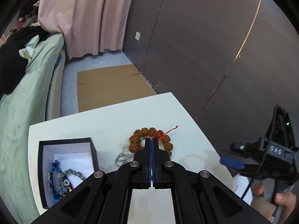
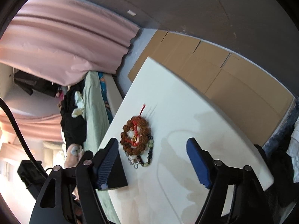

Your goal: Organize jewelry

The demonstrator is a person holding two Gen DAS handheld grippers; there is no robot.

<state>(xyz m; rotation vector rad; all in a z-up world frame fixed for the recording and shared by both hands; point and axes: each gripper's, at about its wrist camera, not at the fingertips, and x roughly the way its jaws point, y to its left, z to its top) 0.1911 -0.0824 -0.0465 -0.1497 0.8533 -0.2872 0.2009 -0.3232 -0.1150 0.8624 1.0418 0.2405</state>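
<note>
A brown bead bracelet with a red cord [image 1: 138,132] lies on the white table [image 1: 112,115], tangled with clear beads and a silver chain [image 1: 119,158]. My left gripper [image 1: 151,140] is shut, with nothing visible between its blue pads, and its tips hover over that pile. To the left stands an open black box [image 1: 93,149] holding a blue bracelet [image 1: 54,183] and a green beaded one [image 1: 74,172]. In the right wrist view my right gripper [image 2: 153,162] is open, just short of the brown bracelet [image 2: 135,134] and a dark-and-green bead string [image 2: 149,153].
Flat cardboard [image 1: 108,87] lies on the floor beyond the table's far edge. A bed with a green sheet [image 1: 28,102] and dark clothes runs along the left, with a pink curtain [image 1: 84,18] behind it. A dark wall [image 1: 205,46] is at the right.
</note>
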